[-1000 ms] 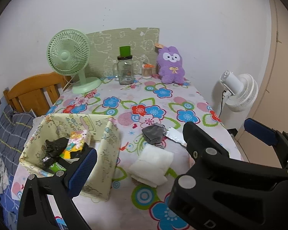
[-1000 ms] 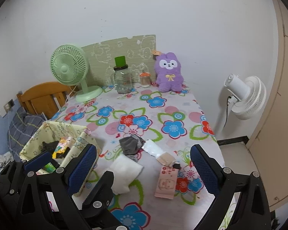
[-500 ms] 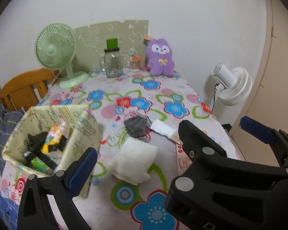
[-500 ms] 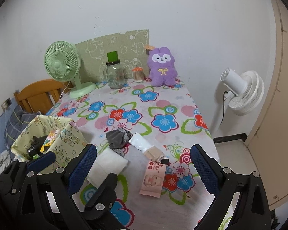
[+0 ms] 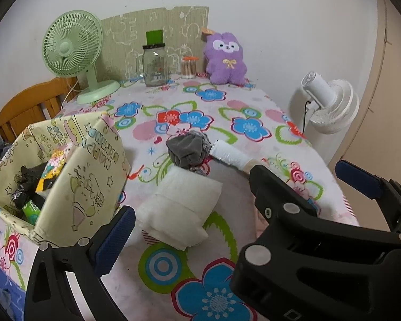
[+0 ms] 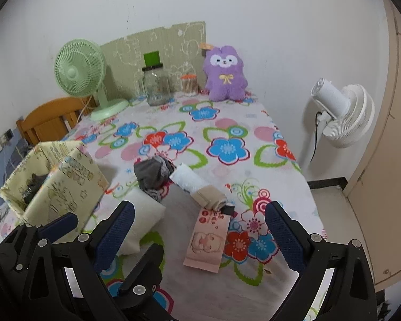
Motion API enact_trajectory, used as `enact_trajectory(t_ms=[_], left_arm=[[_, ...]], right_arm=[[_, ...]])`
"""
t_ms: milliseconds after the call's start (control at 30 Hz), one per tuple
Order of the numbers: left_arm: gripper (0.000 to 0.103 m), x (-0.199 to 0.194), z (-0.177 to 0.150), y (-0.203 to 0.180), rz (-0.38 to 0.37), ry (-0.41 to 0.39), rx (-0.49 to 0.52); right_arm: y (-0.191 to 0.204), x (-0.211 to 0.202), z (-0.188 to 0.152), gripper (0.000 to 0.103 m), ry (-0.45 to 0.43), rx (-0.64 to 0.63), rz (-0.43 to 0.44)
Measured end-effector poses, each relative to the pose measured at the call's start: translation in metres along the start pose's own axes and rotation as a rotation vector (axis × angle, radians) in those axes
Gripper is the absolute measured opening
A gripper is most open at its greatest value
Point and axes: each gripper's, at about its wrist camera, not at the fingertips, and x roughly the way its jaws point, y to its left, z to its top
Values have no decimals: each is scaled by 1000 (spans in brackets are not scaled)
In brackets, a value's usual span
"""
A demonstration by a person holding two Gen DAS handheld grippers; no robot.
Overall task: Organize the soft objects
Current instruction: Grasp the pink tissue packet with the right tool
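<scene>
A table (image 5: pixel 254 99) covered in a cloth of bright blue, red and pink flowers fills both views. The left hand-held gripper (image 5: pixel 235 203) hovers above the near edge with its blue-padded jaws spread wide and nothing between them. The right hand-held gripper (image 6: pixel 200 232) hangs just beside it, likewise wide and empty.

A folded white towel (image 5: pixel 181 208) lies near the middle of the table's near half. Just beyond it, touching its far edge, sits a crumpled grey cloth (image 5: pixel 188 148). To the right of the cloth lies a white roll (image 6: pixel 189 180) with a beige end. Nearer and to the right lies a flat pink packet (image 6: pixel 209 240) printed with a baby's face; its writing is too small to read.

At the left stands a pale yellow fabric bin (image 5: pixel 93 176) with cartoon drawings and lettering that cannot be read. Inside are dark crumpled items and a yellow packet.

Along the far edge, left to right, stand a green fan (image 5: pixel 72 48), a glass jar (image 5: pixel 155 65), a small tub of cotton swabs (image 5: pixel 188 68) and a purple plush toy (image 5: pixel 226 58). A white fan (image 6: pixel 342 112) stands on the floor at the right.
</scene>
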Motion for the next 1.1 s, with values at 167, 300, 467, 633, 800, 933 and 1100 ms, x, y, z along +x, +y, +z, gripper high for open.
enact_trajectory(t_ms=[167, 300, 467, 633, 800, 933, 1100], left_arm=[[102, 17, -5, 1, 17, 35, -1], [102, 28, -8, 1, 24, 63, 0], [102, 41, -11, 2, 37, 89, 7], [102, 51, -14, 3, 42, 110, 11], [102, 56, -15, 3, 44, 121, 20], [102, 57, -15, 3, 45, 118, 20], [102, 59, -15, 4, 46, 121, 16]], right_arm=[[-3, 18, -7, 99, 41, 7, -6], [-5, 33, -10, 94, 77, 6, -11], [-6, 50, -16, 90, 130, 9, -16], [-7, 64, -21, 85, 176, 12, -10], [-4, 74, -23, 75, 201, 4, -19], [-2, 76, -22, 66, 204, -17, -33], [0, 77, -21, 55, 221, -31, -55]])
